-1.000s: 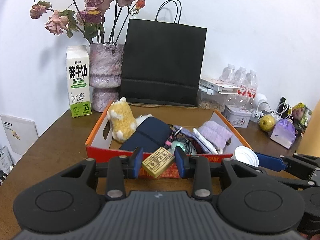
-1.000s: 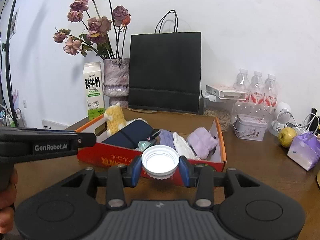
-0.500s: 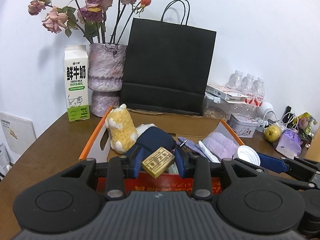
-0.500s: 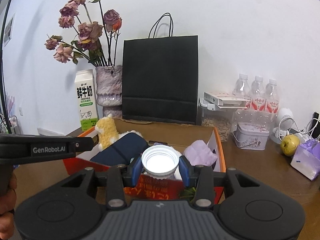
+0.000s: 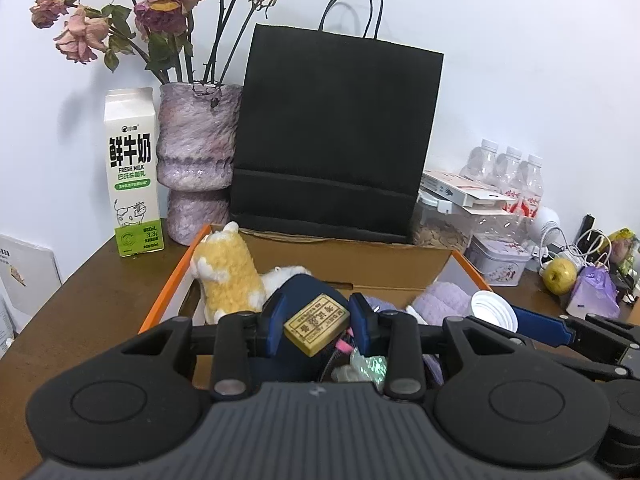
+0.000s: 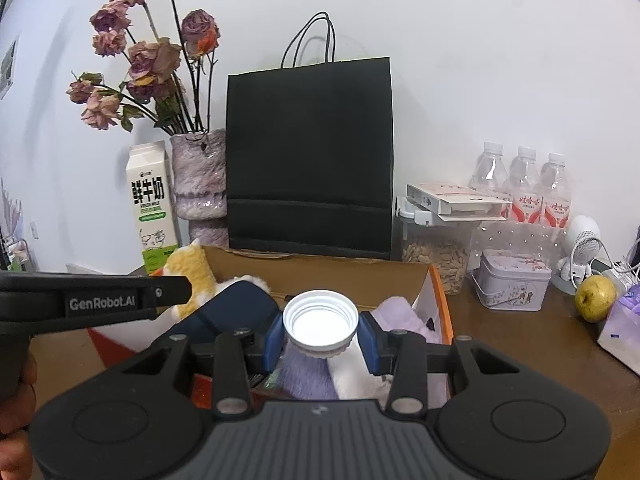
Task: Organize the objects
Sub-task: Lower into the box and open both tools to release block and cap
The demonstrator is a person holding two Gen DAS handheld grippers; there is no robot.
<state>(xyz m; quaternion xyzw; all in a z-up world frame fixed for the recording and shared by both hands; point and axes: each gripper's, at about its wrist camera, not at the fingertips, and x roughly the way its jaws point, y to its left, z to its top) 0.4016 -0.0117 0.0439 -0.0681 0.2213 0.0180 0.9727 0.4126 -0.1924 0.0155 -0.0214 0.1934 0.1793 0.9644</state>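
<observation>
My left gripper is shut on a small tan block with printed characters, held over the orange cardboard box. My right gripper is shut on a white screw lid, also above the box. Inside the box lie a yellow plush toy, a dark blue pouch, purple cloth and small items. The right gripper with its lid shows at the right of the left wrist view. The left gripper's body crosses the left of the right wrist view.
Behind the box stand a black paper bag, a purple vase of dried roses and a milk carton. To the right are a clear container, a tin, water bottles, an apple and cables.
Both grippers have moved forward over the box, each keeping its object. The box's red front wall has dropped below the fingers and its contents now lie beneath them.
</observation>
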